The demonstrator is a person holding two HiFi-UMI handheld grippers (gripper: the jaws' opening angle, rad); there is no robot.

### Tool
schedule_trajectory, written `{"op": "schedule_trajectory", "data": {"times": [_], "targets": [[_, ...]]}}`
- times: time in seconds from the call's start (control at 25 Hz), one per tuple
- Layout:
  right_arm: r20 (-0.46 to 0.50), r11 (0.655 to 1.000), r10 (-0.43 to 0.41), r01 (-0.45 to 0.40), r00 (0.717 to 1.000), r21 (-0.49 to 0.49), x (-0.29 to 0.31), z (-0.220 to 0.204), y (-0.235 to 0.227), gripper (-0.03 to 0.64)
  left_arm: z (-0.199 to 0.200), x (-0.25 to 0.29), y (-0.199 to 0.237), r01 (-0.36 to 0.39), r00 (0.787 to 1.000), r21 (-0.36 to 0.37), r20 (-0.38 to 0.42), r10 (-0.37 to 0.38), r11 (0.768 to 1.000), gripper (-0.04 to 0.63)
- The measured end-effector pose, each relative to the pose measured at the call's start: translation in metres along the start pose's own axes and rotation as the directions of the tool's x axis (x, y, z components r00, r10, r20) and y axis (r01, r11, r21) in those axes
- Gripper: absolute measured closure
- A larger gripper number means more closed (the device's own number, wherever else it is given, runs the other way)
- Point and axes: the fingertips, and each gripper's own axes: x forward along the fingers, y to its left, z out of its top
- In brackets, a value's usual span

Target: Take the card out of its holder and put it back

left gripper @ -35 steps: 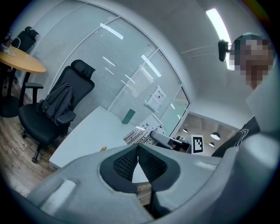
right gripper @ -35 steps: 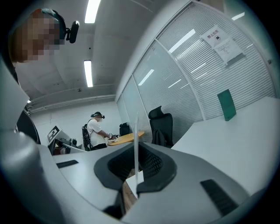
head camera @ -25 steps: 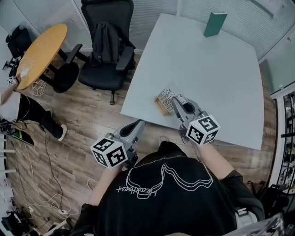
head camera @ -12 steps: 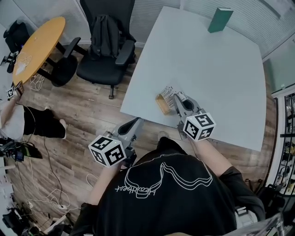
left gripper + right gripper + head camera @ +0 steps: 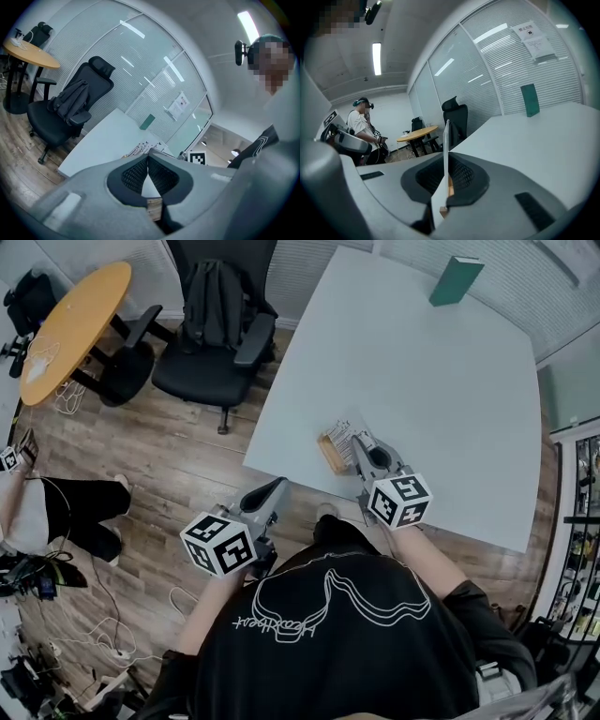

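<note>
A printed card (image 5: 337,434) stands in a small wooden holder (image 5: 327,457) near the front edge of the white table (image 5: 441,390). My right gripper (image 5: 357,441) reaches it from the right. In the right gripper view the card (image 5: 446,136) runs edge-on between the pads, with the wooden holder (image 5: 449,186) low in the gap; the right gripper (image 5: 446,159) is shut on the card. My left gripper (image 5: 277,486) hangs off the table's near-left edge over the floor. Its jaws meet with nothing between them, so the left gripper (image 5: 148,158) is shut.
A green box (image 5: 457,280) stands at the table's far end. A black office chair (image 5: 216,334) with a bag on it sits left of the table, and a round wooden table (image 5: 70,329) further left. A person (image 5: 47,512) and cables are on the wood floor at the left.
Both grippers stay almost where they were, the right one still closed on the card. The person at the far left has shifted on the floor.
</note>
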Motion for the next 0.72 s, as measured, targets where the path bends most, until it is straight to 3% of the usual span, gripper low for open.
{"op": "schedule_trajectory", "data": {"times": [0.72], "targets": [[-0.021,1.000,-0.021,0.021,1.000,-0.004,0.0027,-0.0084,0.0004,0.594,-0.0097,0.0003,0.0069,-0.015,1.000,-0.023,-0.003,0.015,1.000,0.581]]}}
